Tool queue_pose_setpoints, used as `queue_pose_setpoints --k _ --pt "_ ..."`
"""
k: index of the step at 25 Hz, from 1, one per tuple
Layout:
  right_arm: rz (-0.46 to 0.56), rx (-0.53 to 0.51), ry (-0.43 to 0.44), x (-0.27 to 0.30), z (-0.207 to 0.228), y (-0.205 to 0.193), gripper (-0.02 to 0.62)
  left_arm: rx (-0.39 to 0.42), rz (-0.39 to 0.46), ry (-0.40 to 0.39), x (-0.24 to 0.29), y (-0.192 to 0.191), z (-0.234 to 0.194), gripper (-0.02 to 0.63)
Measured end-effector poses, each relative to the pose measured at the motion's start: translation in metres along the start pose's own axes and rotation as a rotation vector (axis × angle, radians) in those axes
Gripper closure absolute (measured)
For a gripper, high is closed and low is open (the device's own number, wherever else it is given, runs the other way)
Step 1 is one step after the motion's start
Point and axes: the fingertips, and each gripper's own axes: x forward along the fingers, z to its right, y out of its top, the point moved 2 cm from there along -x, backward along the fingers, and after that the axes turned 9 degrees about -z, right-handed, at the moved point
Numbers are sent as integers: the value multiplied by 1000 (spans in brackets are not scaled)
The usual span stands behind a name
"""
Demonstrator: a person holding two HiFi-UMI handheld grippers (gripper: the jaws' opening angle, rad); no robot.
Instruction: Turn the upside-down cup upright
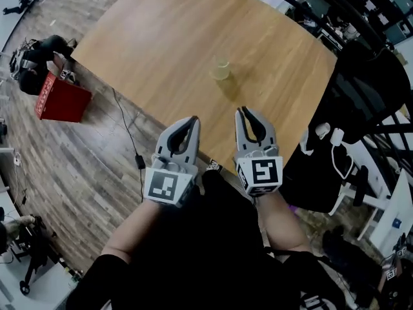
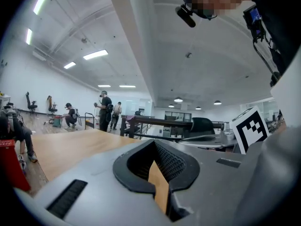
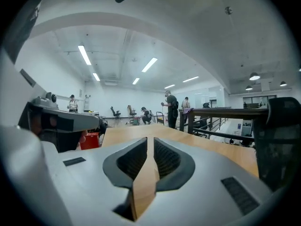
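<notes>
A small clear cup (image 1: pixel 221 68) with a yellowish tint stands alone on the wooden table (image 1: pixel 168 37), past its middle; I cannot tell which way up it is. My left gripper (image 1: pixel 193 121) hovers at the table's near edge, jaws shut and empty. My right gripper (image 1: pixel 242 111) is beside it, over the near edge of the table, also shut with nothing in it. Both point toward the cup, well short of it. In the left gripper view the left gripper (image 2: pixel 154 144) looks across the tabletop (image 2: pixel 66 147); the right gripper (image 3: pixel 150 140) does the same in the right gripper view. Neither shows the cup.
A red box (image 1: pixel 61 99) sits on the wood floor left of the table, with a black cable (image 1: pixel 129 134) running beside it. A black chair with dark clothing (image 1: pixel 361 95) stands at the right. People (image 2: pixel 104 109) and a dark railing (image 3: pixel 235 114) are beyond the table.
</notes>
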Motion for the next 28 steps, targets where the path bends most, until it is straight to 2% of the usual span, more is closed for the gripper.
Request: queue_pose_setpoints --k 2,4,5,9,13,20,24,26,28 --pt "-14 7 55 37 15 -5 571 -10 0 22 32 2 -17 598" --pt "-38 28 118 81 29 -14 399 -25 -6 40 67 -1 -38 597" --pt "-48 34 140 105 38 -19 374 -32 -12 47 85 -5 -49 598" --pt "-70 43 182 197 65 -42 331 -29 -44 42 150 -32 -88 597" --pt "-88 56 212 260 67 -74 265 -51 -60 24 187 -68 -114 597" --pt "-132 -67 161 318 63 -98 258 -89 -113 0 221 -125 -143 597" --pt "-119 -38 149 322 67 -97 259 -69 -119 -14 233 -137 -150 597" --pt "-106 -18 148 316 72 -90 261 -50 -123 -56 239 -139 -146 597" --pt "-80 -5 155 307 76 -75 261 -51 -138 -147 247 -142 -138 515"
